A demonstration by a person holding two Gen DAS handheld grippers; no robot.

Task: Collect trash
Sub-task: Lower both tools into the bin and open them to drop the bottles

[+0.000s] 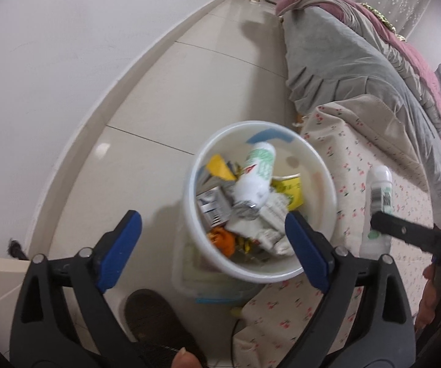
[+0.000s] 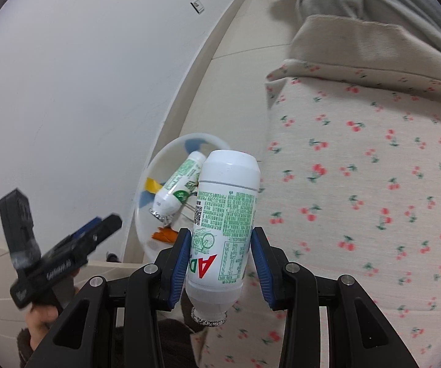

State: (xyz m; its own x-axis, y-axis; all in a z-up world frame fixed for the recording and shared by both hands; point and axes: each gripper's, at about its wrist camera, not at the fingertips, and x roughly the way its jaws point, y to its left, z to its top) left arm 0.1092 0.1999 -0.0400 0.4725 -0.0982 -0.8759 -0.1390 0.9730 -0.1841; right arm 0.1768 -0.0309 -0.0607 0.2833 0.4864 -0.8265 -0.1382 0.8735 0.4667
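Note:
A white bin (image 1: 321,165) stands on the floor beside the bed, holding a white-and-green bottle (image 1: 255,176), wrappers and paper scraps. My left gripper (image 1: 214,251) is open and empty just above the bin's near rim. My right gripper (image 2: 220,260) is shut on a second white-and-green bottle (image 2: 225,214), held foil mouth down over the cherry-print bedspread, right of the bin (image 2: 147,214). This held bottle also shows in the left wrist view (image 1: 380,196). The left gripper (image 2: 67,245) appears at the lower left of the right wrist view.
A cherry-print bedspread (image 2: 373,184) covers the bed on the right, with grey and pink blankets (image 1: 343,70) further along. A white wall (image 1: 51,61) runs along the left of the tiled floor (image 1: 174,98). A dark slipper (image 1: 156,322) lies by the bin.

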